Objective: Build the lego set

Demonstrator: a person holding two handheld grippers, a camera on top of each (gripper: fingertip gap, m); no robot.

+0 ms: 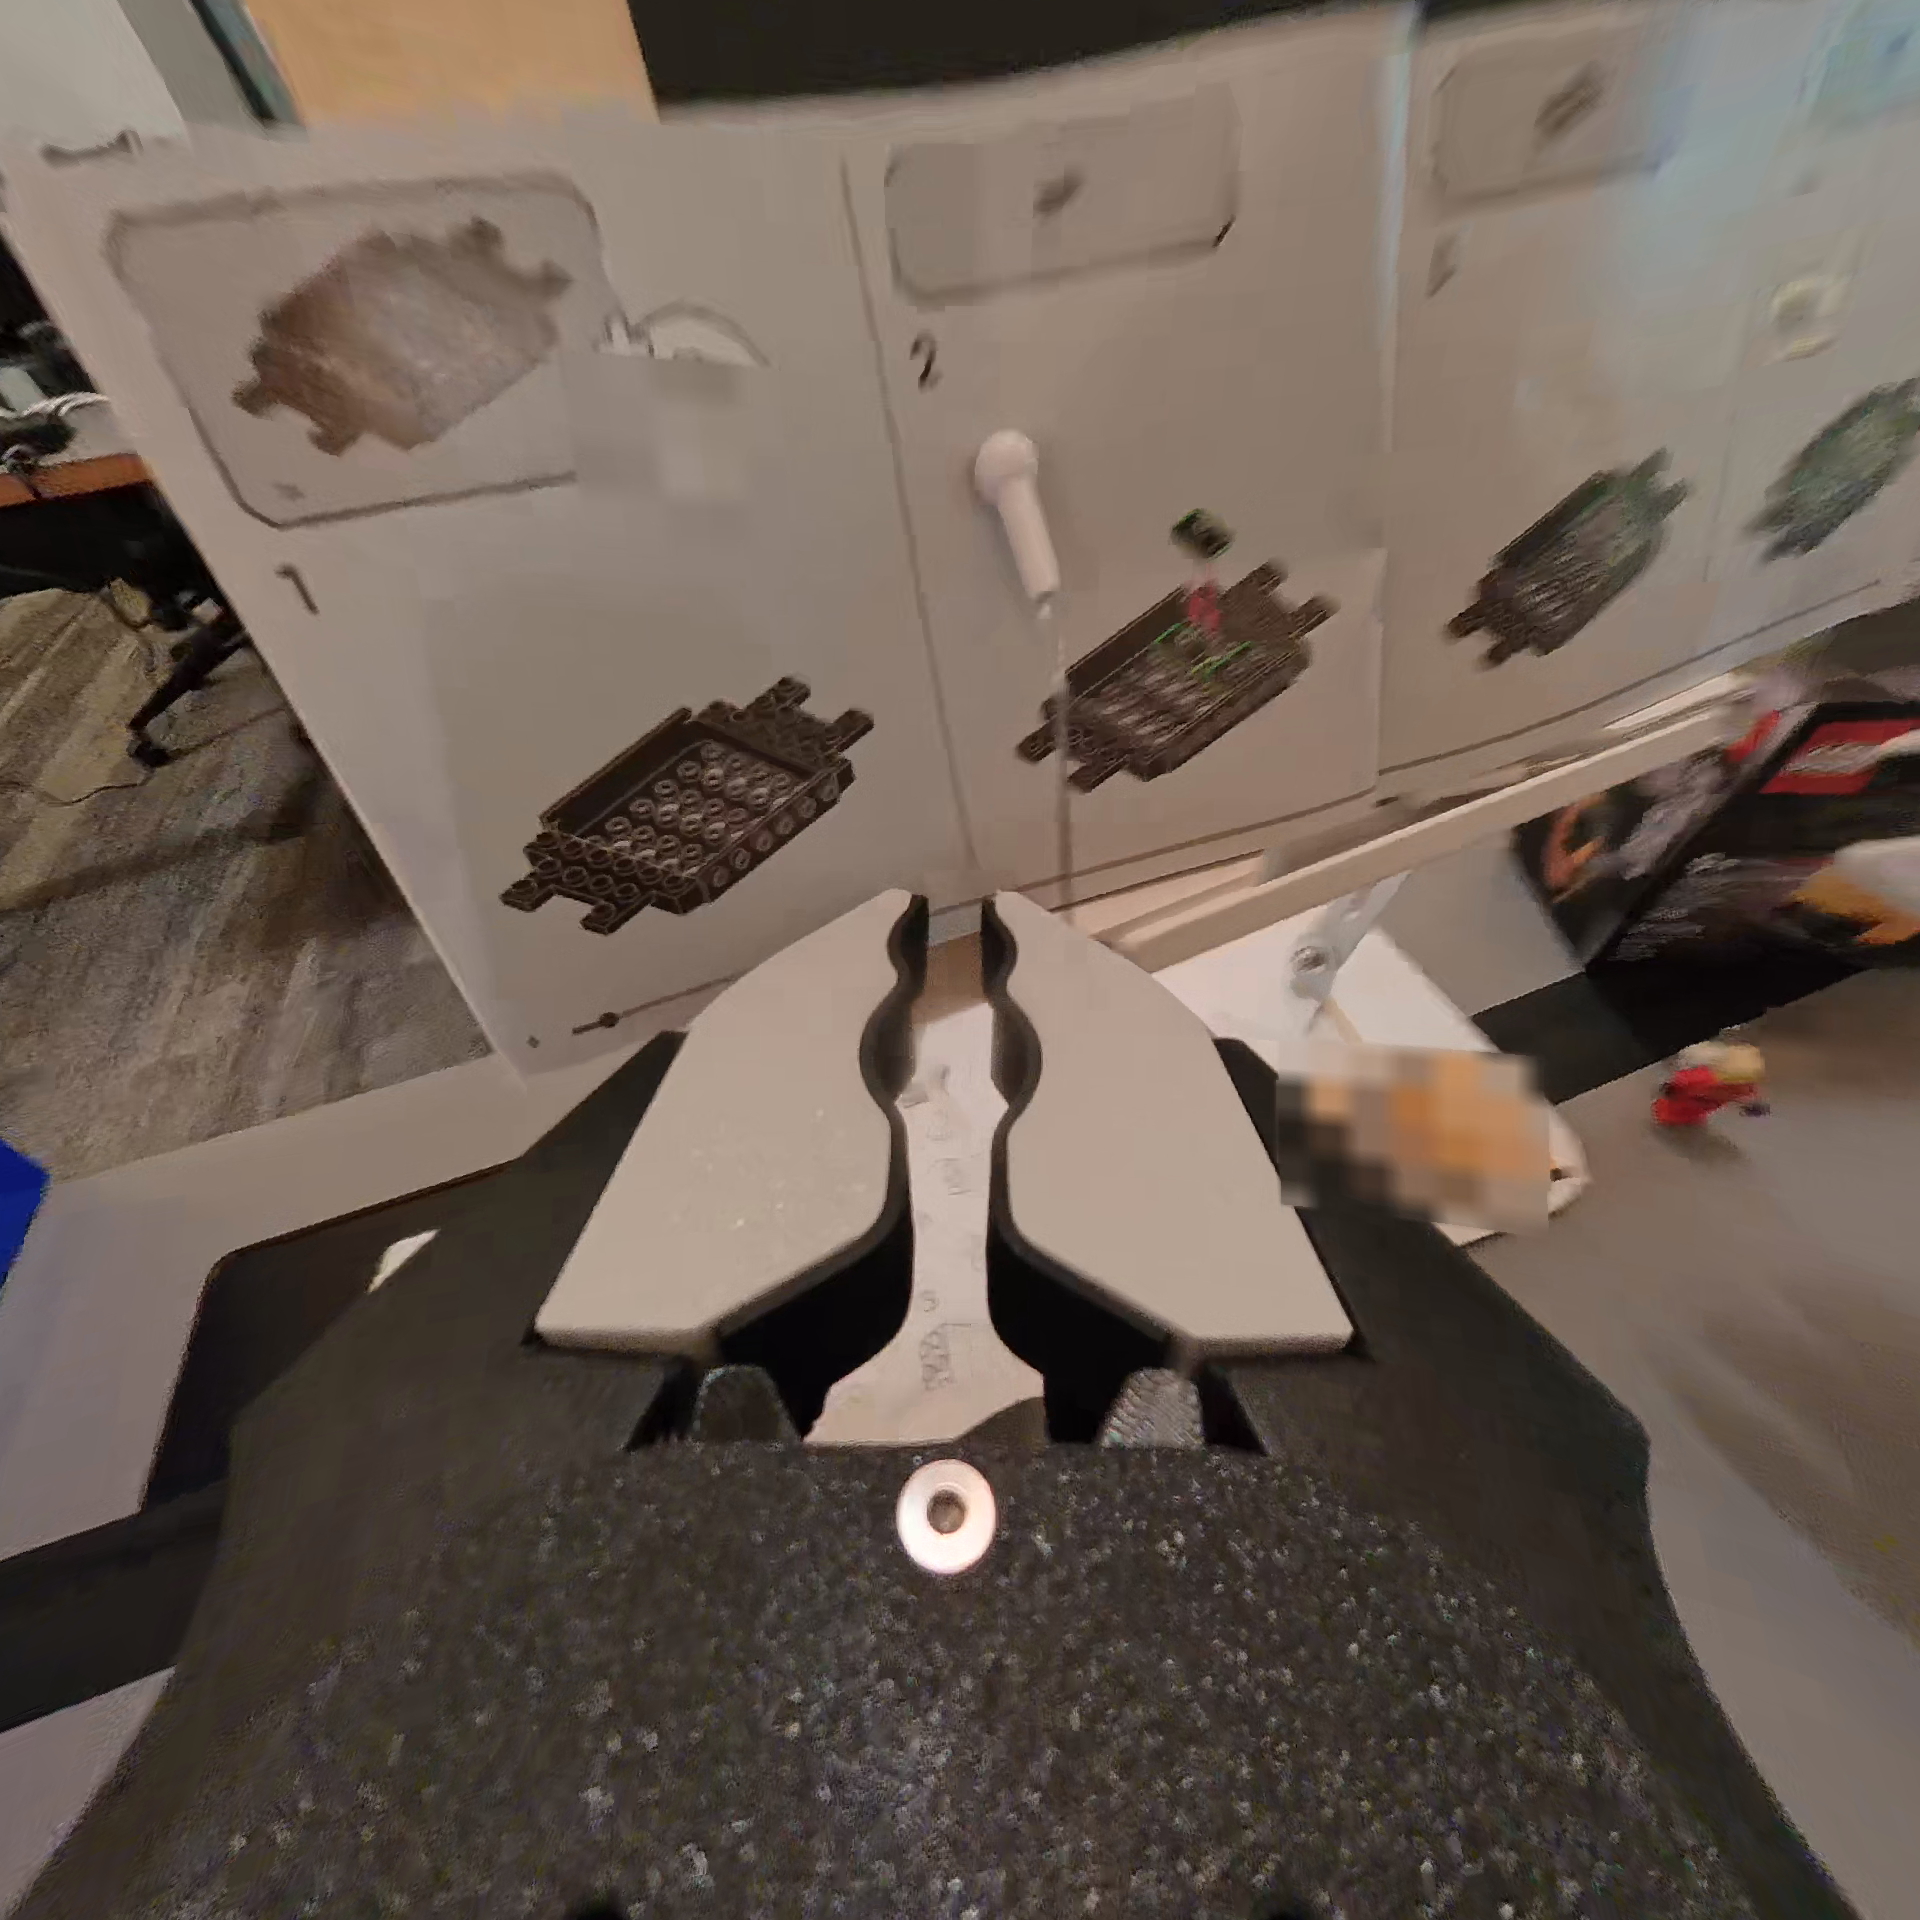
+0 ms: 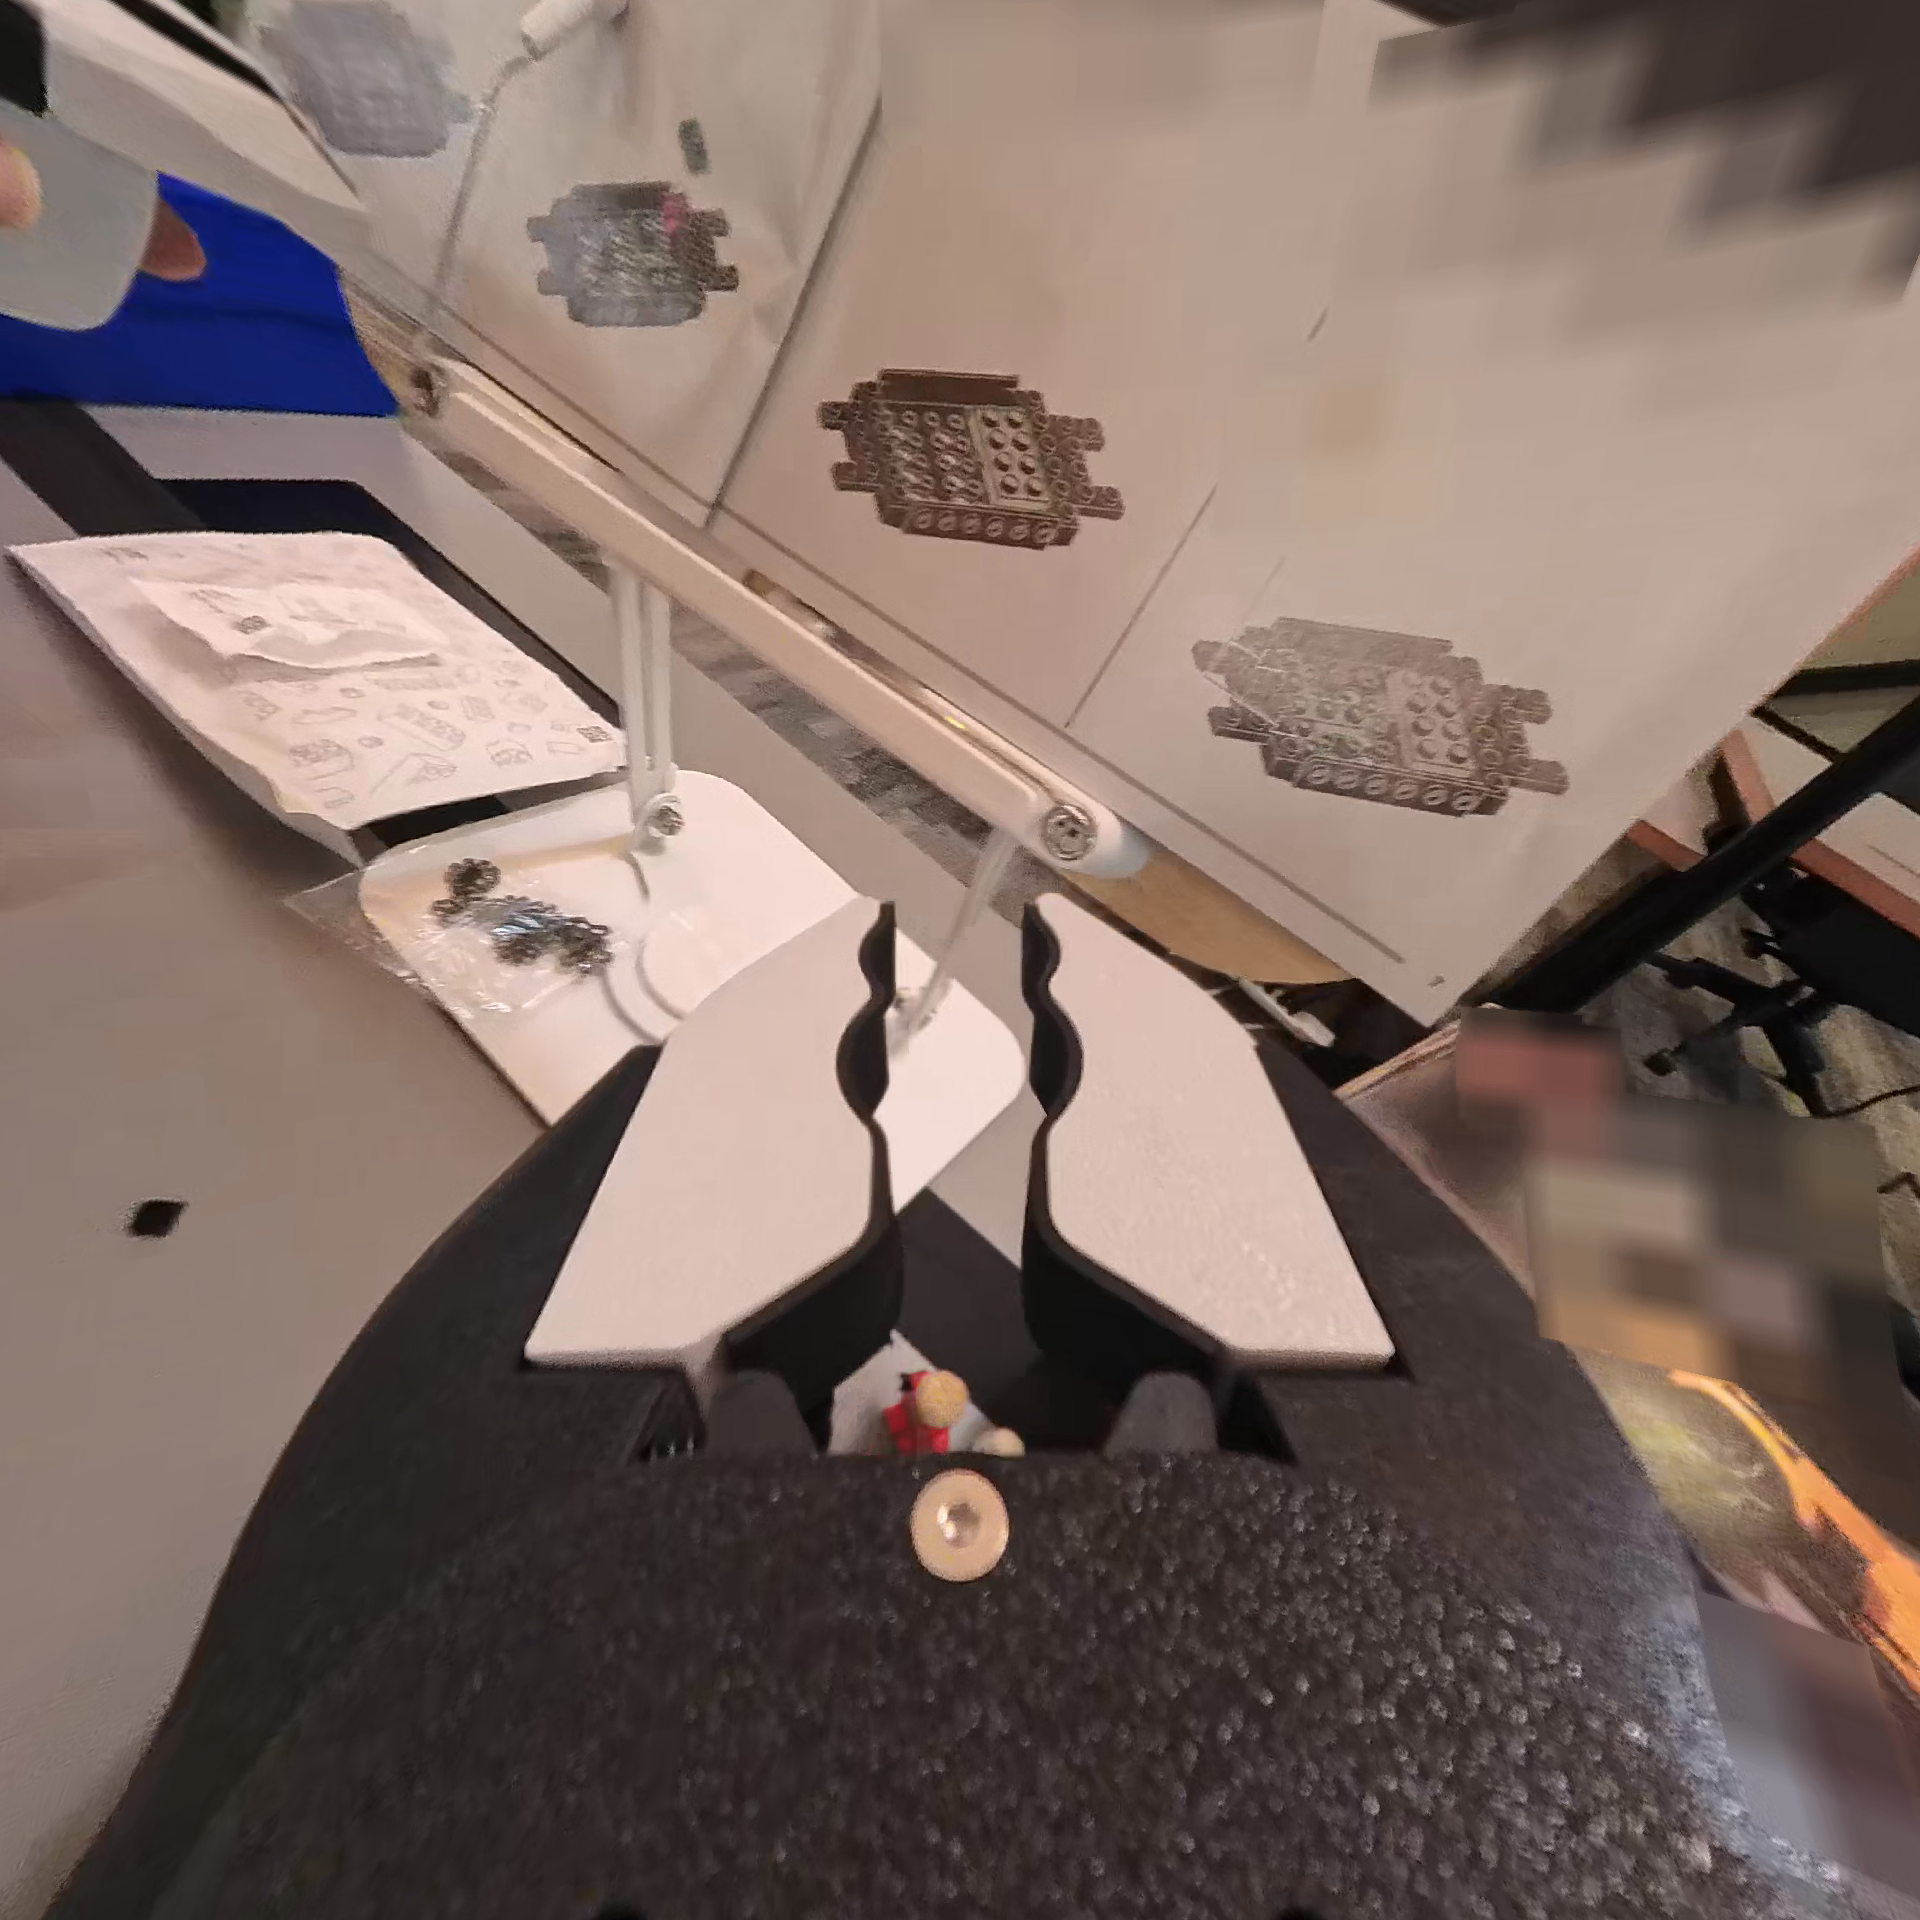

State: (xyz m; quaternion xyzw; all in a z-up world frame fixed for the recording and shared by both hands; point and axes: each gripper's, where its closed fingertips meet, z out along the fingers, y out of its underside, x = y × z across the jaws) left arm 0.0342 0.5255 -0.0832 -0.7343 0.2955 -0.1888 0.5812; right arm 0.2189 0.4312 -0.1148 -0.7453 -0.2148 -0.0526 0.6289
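On the grey table [image 2: 156, 987]: one parts bag [image 2: 499, 935]; two grippers [image 1: 951, 914] [image 2: 956, 920], both slightly spread, empty.

Two grippers: left gripper [image 1: 954, 914], right gripper [image 2: 956, 914], both empty, jaws slightly apart. One stand [image 2: 769, 634] bearing instruction pages [image 1: 665, 582]. One minifigure [image 1: 1704, 1086] on the table. One bag [image 2: 520, 930] of dark parts. One booklet [image 2: 343, 675]. One box [image 1: 1745, 831].

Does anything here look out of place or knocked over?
A small red minifigure lies tipped over on the grey table, away from the other parts. A clear bag of dark pieces rests partly on the white stand's base. Nothing looks damaged or spilled.
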